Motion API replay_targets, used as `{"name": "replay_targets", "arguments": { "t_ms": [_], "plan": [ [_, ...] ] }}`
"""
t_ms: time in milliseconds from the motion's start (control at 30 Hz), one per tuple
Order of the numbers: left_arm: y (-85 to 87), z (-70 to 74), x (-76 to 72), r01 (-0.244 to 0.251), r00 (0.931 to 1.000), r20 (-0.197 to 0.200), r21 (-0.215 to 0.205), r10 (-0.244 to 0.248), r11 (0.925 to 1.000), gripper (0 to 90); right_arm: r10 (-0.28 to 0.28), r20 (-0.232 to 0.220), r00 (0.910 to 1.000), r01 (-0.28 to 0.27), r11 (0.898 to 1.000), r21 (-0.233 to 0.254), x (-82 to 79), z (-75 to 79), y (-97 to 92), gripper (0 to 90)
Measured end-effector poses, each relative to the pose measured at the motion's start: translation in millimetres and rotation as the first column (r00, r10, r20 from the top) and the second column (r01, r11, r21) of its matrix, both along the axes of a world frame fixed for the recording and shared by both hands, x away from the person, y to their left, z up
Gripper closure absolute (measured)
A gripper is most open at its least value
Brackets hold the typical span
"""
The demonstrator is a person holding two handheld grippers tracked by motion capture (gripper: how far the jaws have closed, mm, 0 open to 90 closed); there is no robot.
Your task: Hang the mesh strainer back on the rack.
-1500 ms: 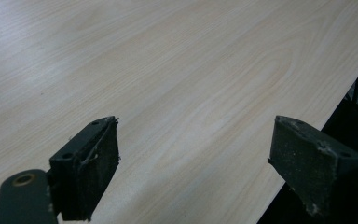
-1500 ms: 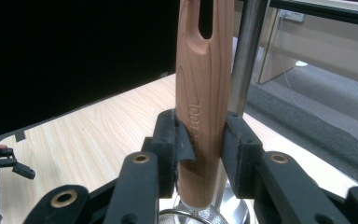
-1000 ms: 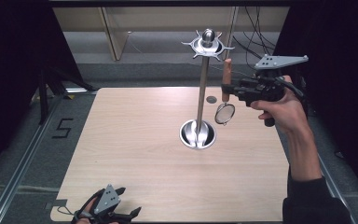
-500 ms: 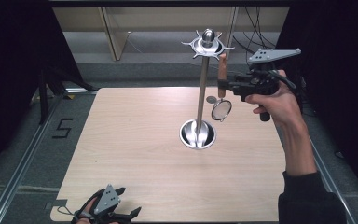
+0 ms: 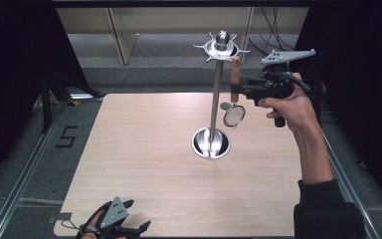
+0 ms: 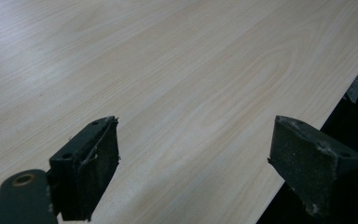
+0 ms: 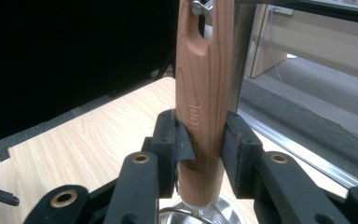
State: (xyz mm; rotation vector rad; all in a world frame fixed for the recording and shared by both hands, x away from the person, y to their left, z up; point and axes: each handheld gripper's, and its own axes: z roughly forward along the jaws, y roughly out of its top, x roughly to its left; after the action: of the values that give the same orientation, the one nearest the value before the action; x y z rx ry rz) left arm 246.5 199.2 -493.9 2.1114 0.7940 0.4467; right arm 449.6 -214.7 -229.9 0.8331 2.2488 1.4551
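Note:
A small strainer with a wooden handle (image 5: 235, 73) and a round mesh bowl (image 5: 234, 116) hangs upright in the air, my right gripper (image 5: 239, 90) shut on the handle. It is right beside the pole of a metal hanging stand (image 5: 215, 99), whose hooked crown (image 5: 221, 47) is just above the handle's top. In the right gripper view the handle (image 7: 204, 84) is clamped between both pads of the right gripper (image 7: 200, 135), and a metal hook (image 7: 200, 6) sits at the handle's hole. My left gripper (image 5: 117, 226) rests open at the table's near edge, nothing between the left gripper's (image 6: 193, 158) jaws.
The stand's round base (image 5: 210, 143) sits right of the table's centre. The light wooden table (image 5: 139, 149) has metal rails along both sides. A wall and shelving legs lie beyond the far edge, with cables at the back right.
My right gripper has carried the strainer left and slightly up, closer to the stand's pole and hooks. The left gripper has stayed put.

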Motion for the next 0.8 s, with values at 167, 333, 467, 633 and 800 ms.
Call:
{"name": "replay_targets", "arguments": {
  "t_ms": [167,333,467,633,800],
  "plan": [
    [-0.8,-0.2,-1.8,-0.015,0.9998,-0.016,-0.013,0.015,0.9998,15.0,-0.003,-0.012,0.9999,0.003,1.000,-0.003,3.3,-1.8,2.9,69.6],
    [-2.0,-1.0,-2.0,-0.013,0.9997,-0.018,-0.033,0.013,0.9994,15.0,-0.016,-0.030,0.9994,0.016,1.000,-0.005,4.1,-5.4,4.3,69.6],
    [-1.4,-0.6,-1.7,-0.011,0.9999,-0.010,-0.022,0.011,0.9997,15.0,-0.001,-0.025,0.9997,0.001,1.000,0.011,5.1,-8.3,4.0,69.3],
    [-3.5,-2.0,-3.6,-0.033,0.9989,-0.036,-0.054,0.031,0.9980,15.0,-0.006,-0.025,0.9997,0.007,1.000,0.021,3.4,-10.0,2.4,67.0],
    [-3.6,-2.0,-3.3,-0.030,0.9992,-0.029,-0.048,0.028,0.9984,15.0,0.002,-0.011,0.9999,-0.002,1.000,0.018,-1.5,-13.6,-4.1,65.6]
  ]
}}
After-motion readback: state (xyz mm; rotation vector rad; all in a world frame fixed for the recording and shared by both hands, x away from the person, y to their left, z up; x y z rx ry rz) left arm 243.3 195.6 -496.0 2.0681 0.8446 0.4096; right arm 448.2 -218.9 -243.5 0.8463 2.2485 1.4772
